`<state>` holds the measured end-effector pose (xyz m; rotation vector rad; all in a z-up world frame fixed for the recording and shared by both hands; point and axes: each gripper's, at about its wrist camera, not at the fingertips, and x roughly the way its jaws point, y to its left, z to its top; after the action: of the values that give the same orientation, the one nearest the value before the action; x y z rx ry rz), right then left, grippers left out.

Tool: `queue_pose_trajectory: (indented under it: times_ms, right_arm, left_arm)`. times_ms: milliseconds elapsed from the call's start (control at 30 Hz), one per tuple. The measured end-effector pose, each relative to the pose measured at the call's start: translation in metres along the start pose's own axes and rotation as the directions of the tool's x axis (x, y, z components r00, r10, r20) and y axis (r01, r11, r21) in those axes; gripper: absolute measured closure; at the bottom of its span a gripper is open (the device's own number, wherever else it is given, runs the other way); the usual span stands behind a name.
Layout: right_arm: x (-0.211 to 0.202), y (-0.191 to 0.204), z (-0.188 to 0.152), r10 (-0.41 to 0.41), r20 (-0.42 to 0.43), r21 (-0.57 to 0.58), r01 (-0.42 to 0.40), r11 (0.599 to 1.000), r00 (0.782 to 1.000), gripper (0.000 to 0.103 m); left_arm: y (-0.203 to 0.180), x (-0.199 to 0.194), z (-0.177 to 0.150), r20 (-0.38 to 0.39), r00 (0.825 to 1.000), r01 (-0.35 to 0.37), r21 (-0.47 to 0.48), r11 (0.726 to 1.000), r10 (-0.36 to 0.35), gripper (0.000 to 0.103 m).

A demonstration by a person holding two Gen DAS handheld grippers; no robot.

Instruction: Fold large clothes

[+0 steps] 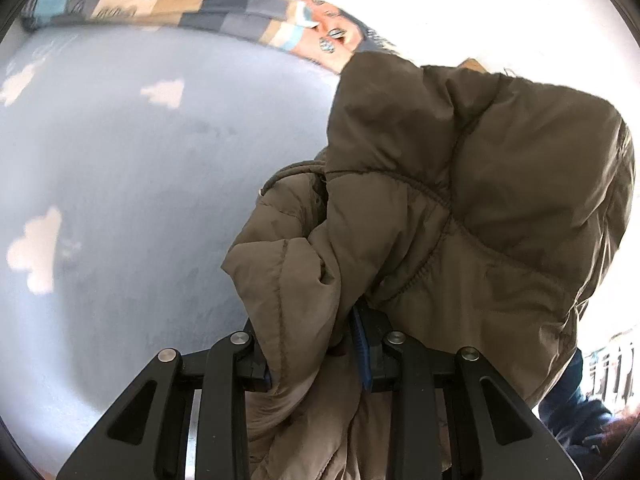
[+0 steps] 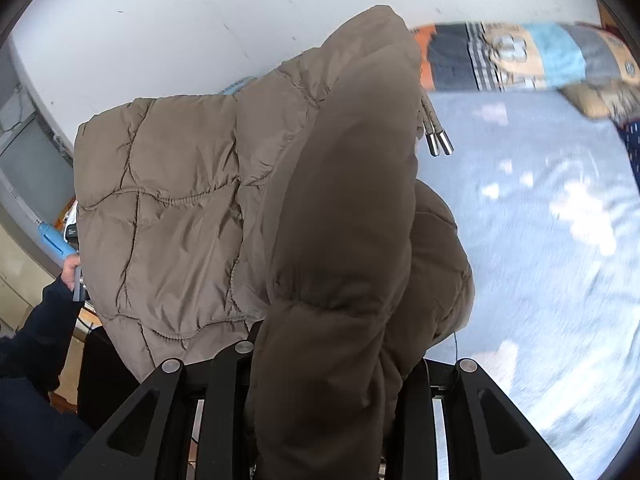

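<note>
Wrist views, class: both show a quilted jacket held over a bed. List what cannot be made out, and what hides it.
- Right gripper, right wrist view: fingertips buried under the jacket.
- Jacket's full shape, both views: bunched, filling the frame, cut off by the edges.
- Bed sheet, right wrist view: white pattern smeared by blur.
- Patterned blanket, left wrist view: print blurred, curved by the lens.

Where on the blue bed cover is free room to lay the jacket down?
The blue cloud-print cover lies bare from the patterned blanket at its far edge down to the brown quilted jacket. The patterned blanket crowds that far edge. What lies under the hanging jacket is hidden.
</note>
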<state>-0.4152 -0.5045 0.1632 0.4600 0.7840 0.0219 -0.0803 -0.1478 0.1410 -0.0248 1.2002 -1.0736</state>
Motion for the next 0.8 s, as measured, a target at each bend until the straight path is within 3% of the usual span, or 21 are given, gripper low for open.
queue_pose_trajectory:
  times_ms: [200, 267, 300, 367, 500, 533, 600, 633, 700, 733, 800]
  right_arm:
    - [0.045, -0.027, -0.002, -0.071, -0.037, 0.104, 0.074, 0.992, 0.997, 0.072]
    - [0.062, -0.050, -0.006, -0.132, -0.068, 0.184, 0.142, 0.973, 0.989, 0.068]
    - [0.069, -0.063, -0.010, -0.153, -0.094, 0.236, 0.171, 0.956, 0.984, 0.059]
    - [0.074, -0.084, -0.019, -0.199, -0.141, 0.317, 0.235, 0.919, 0.970, 0.043]
    - [0.058, -0.098, -0.023, -0.157, -0.120, 0.444, 0.195, 0.875, 0.980, 0.038]
    - [0.051, -0.094, -0.023, -0.184, -0.111, 0.449, 0.215, 0.867, 0.977, 0.030]
    - [0.034, -0.092, -0.029, -0.220, -0.083, 0.493, 0.232, 0.839, 0.972, 0.026]
    - [0.022, -0.091, -0.039, -0.210, -0.060, 0.538, 0.209, 0.816, 0.976, 0.026]
    - [-0.003, -0.089, -0.049, -0.269, -0.009, 0.604, 0.219, 0.766, 0.963, 0.026]
    - [-0.020, -0.082, -0.052, -0.325, 0.040, 0.615, 0.233, 0.753, 0.945, 0.026]
    - [-0.047, -0.051, -0.051, -0.416, 0.137, 0.578, 0.269, 0.771, 0.899, 0.026]
  left_arm:
    - [0.034, 0.047, 0.008, -0.035, 0.997, -0.078, -0.090, 0.993, 0.075, 0.074]
    - [0.050, 0.063, 0.015, -0.040, 0.992, -0.126, -0.138, 0.982, 0.121, 0.071]
    - [0.064, 0.071, 0.019, -0.039, 0.990, -0.139, -0.187, 0.972, 0.134, 0.070]
    - [0.079, 0.077, 0.023, -0.031, 0.986, -0.168, -0.260, 0.951, 0.165, 0.054]
    - [0.112, 0.054, 0.017, 0.044, 0.984, -0.137, -0.435, 0.890, 0.173, 0.050]
    - [0.114, 0.046, 0.016, 0.067, 0.980, -0.138, -0.455, 0.880, 0.189, 0.050]
    - [0.119, 0.024, 0.011, 0.122, 0.970, -0.124, -0.496, 0.859, 0.211, 0.050]
    - [0.119, 0.009, 0.008, 0.159, 0.954, -0.137, -0.530, 0.837, 0.256, 0.050]
    - [0.111, -0.016, -0.001, 0.226, 0.922, -0.140, -0.561, 0.816, 0.313, 0.050]
    - [0.087, -0.028, -0.013, 0.255, 0.907, -0.143, -0.560, 0.816, 0.334, 0.050]
    - [0.063, -0.042, -0.021, 0.313, 0.868, -0.174, -0.535, 0.827, 0.385, 0.050]
